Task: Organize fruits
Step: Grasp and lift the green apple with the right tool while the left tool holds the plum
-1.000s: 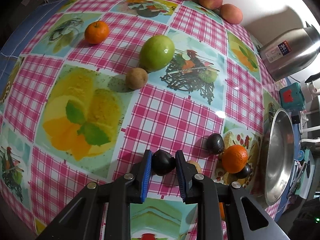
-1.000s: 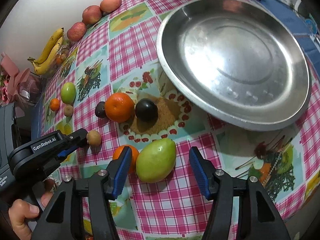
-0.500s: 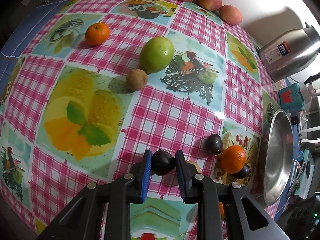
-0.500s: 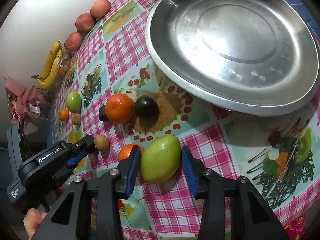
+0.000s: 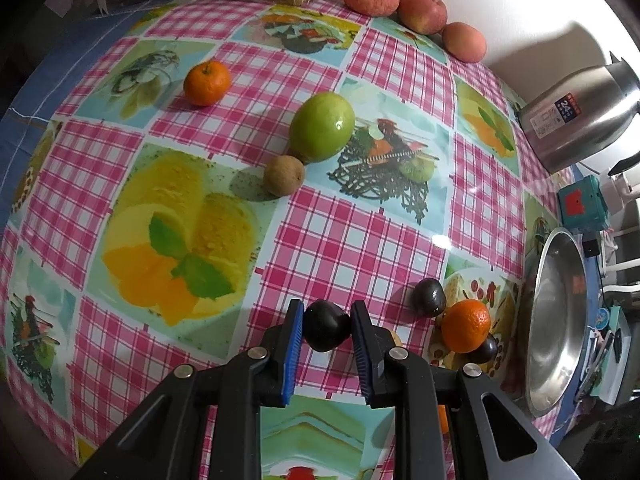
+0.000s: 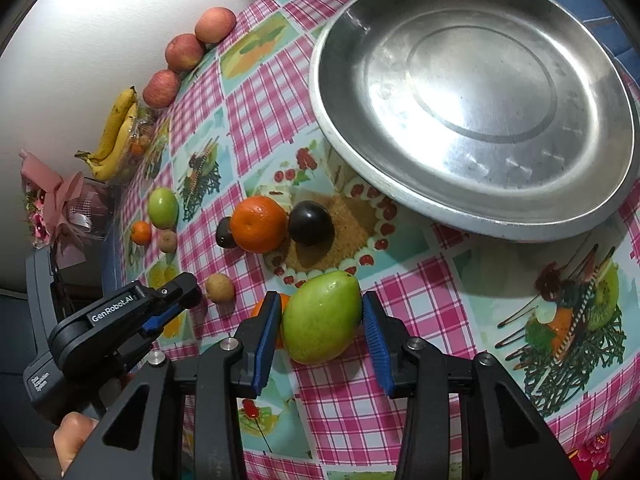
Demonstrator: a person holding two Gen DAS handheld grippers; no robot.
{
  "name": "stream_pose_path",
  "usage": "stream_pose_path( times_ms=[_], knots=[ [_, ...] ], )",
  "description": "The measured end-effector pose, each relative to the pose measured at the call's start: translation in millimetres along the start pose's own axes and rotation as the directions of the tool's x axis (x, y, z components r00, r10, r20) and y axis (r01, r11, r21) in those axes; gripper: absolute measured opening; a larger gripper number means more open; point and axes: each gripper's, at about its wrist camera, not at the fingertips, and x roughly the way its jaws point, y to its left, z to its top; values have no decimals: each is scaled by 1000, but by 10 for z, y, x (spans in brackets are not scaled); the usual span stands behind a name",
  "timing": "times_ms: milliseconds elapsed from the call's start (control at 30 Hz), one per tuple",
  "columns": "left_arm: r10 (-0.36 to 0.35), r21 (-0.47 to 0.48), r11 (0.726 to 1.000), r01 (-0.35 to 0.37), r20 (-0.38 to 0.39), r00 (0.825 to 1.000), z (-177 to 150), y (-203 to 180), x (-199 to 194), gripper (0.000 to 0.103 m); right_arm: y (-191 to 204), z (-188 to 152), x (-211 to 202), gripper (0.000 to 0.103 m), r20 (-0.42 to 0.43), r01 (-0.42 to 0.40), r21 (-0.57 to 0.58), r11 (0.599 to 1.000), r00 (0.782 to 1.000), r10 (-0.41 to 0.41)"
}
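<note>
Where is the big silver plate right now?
The big silver plate fills the upper right of the right wrist view, resting on the checked tablecloth, just beyond the dark plum and orange.

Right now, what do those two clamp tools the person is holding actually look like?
Both are black plastic. The right gripper has two angular fingers with triangular cut-outs, silver round bolts at the joints and ribbed blue pads on the inner faces. The left gripper is built the same way. Seen from the right wrist camera, its side carries white "GenRobot.AI" lettering and a small white label further back. No cables or sleeves show.
</note>
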Motion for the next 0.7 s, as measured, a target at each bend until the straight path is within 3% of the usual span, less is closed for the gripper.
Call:
stream_pose_path(
  times_ms=[367, 467, 567, 700],
  knots=[
    [19, 22, 1000, -21, 84, 996, 24, -71, -234, 26, 200, 39, -326, 42, 134, -3, -97, 995, 991, 16],
    [23, 34, 999, -26, 101, 995, 24, -95, -283, 26, 205, 53, -361, 39, 144, -3, -104, 995, 989, 18],
    [26, 43, 999, -30, 102, 994, 29, -137, -278, 26, 195, 72, -375, 27, 141, -12, -107, 994, 990, 27],
    [30, 44, 998, -34, 87, 996, 18, -145, -236, 26, 180, 80, -359, 27, 135, 9, -114, 993, 991, 7]
  ],
)
